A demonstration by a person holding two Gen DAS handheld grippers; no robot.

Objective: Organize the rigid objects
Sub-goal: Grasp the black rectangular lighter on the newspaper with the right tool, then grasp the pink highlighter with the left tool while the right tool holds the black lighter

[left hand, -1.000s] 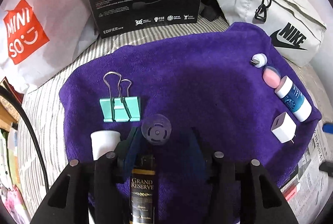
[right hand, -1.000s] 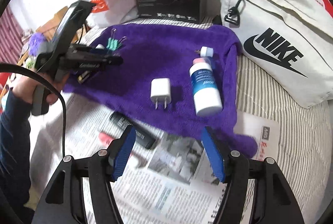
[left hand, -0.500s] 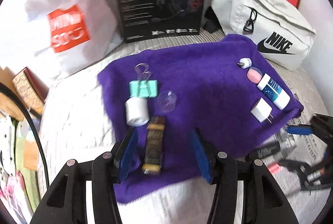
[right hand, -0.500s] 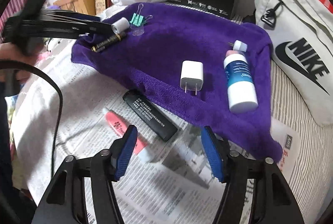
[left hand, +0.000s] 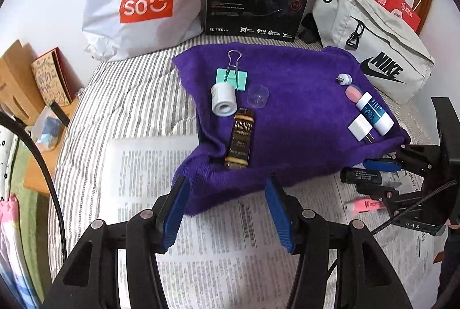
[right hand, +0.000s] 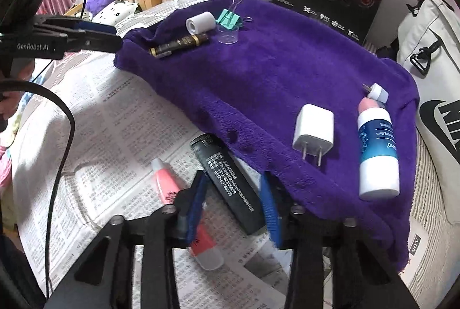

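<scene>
The right hand-held gripper (right hand: 233, 194) is closing its jaws around the black tube (right hand: 227, 182), which is lying on the newspaper (right hand: 115, 122) just off the near edge of the purple towel (right hand: 273, 64) on the bed, its long axis running forward between the pads, which are not clearly pressing yet. The left hand-held gripper (left hand: 227, 211) is hanging half open and empty over the newspaper, well apart from the tube, so the right hand is the nearer one.

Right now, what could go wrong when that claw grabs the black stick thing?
The right gripper is closing around the black tube, which lies slanted between its pads, so it may twist or slip. The pink tube sits right beside one finger and could get pinched or knocked.
</scene>
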